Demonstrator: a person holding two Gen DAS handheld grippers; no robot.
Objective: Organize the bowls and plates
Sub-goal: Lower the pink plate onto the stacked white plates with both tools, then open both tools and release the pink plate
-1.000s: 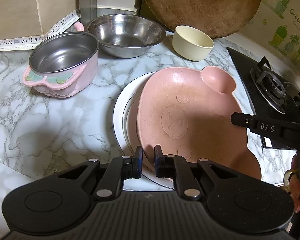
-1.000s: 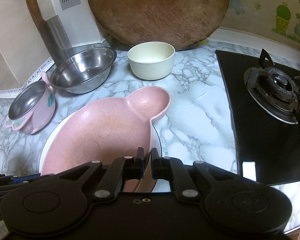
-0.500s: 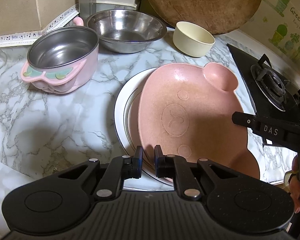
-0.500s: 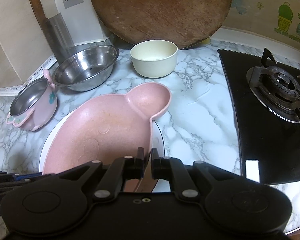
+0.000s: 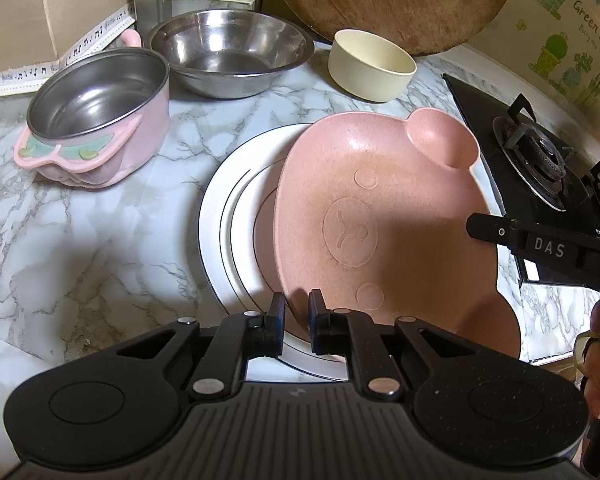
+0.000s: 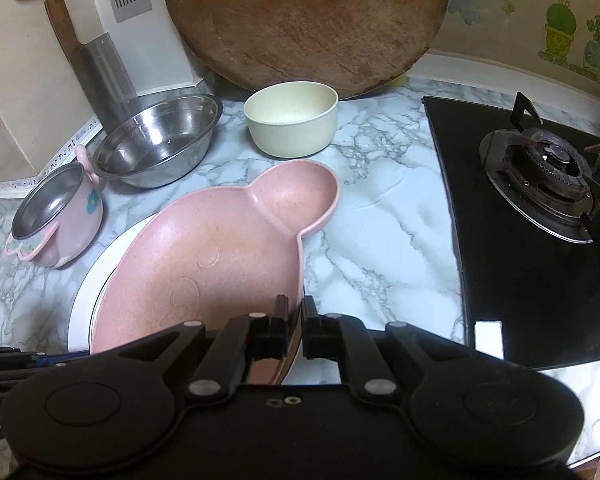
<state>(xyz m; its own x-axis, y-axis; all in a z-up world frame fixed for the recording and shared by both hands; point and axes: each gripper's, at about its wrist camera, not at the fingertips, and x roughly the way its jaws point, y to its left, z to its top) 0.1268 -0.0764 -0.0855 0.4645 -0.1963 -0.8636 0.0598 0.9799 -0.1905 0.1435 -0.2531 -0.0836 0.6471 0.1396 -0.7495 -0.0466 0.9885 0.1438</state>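
A pink bear-shaped plate lies tilted over a round white plate on the marble counter. My left gripper is shut on the pink plate's near rim. My right gripper is shut on the same plate's right rim and shows at the right of the left wrist view. Behind stand a pink steel-lined bowl with handles, a steel bowl and a cream bowl.
A large round wooden board leans on the back wall. A black gas hob takes up the right side. A cleaver stands at the back left. Bare marble counter lies left of the plates.
The pink plate has shifted slightly right over the white plate, held in both grippers. The left wrist view has closed in on the back bowls.
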